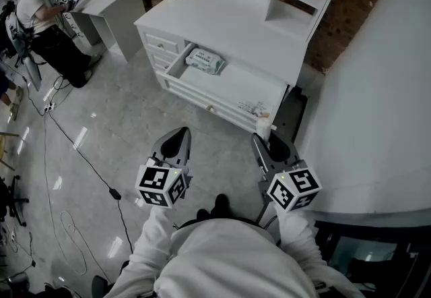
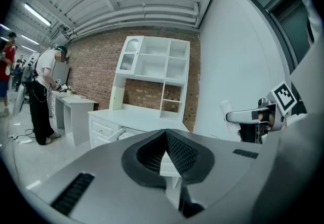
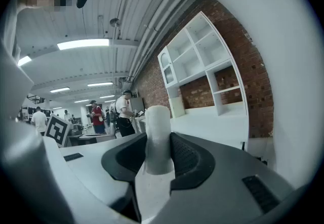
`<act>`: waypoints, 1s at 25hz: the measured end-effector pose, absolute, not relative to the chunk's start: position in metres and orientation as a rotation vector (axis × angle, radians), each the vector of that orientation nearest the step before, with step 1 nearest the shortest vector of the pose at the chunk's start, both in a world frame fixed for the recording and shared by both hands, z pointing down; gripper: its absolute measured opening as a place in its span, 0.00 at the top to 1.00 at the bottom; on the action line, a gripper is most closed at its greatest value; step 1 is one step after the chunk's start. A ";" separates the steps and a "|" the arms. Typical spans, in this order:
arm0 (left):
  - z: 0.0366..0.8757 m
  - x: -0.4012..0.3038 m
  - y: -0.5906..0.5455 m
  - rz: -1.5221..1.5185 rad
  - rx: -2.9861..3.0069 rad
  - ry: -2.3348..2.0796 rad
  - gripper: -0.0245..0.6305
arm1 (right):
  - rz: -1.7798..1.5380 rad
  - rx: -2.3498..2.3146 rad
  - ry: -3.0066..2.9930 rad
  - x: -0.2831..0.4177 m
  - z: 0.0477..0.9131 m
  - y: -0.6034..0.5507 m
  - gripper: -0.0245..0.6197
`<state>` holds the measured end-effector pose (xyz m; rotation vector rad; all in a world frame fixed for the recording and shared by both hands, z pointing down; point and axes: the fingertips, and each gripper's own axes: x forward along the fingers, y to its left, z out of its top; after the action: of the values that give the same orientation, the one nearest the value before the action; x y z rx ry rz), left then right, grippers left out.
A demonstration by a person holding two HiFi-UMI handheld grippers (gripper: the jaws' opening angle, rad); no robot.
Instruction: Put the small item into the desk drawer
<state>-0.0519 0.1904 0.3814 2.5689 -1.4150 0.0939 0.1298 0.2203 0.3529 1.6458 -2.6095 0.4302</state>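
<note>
In the head view the right gripper [image 1: 267, 145] carries the small white item [image 1: 263, 128] over the floor just in front of the white desk [image 1: 229, 27], whose drawer [image 1: 242, 84] stands open with a pack of wipes [image 1: 205, 61] in its left end; the left gripper [image 1: 176, 143] is alongside. The left gripper view shows its jaws pressed together with nothing between them. In the right gripper view the jaws clamp the item upright, its rounded top above the pads.
</note>
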 end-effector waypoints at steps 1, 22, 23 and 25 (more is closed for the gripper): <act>0.381 -0.052 0.189 0.094 2.569 -1.417 0.94 | 0.431 1.645 -2.611 0.130 0.353 0.220 0.71; 0.382 -0.001 0.164 0.119 2.603 -1.386 0.94 | 0.507 1.654 -2.647 0.165 0.357 0.193 0.71; 0.382 -0.001 0.162 0.124 2.600 -1.387 0.94 | 0.514 1.654 -2.650 0.165 0.357 0.192 0.71; 0.383 0.000 0.157 0.129 2.595 -1.391 0.94 | 0.521 1.651 -2.650 0.167 0.358 0.188 0.71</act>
<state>0.0002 0.1571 0.3826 2.5954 -1.3909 0.1295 0.1669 0.1880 0.3579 1.6514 -2.6498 0.5214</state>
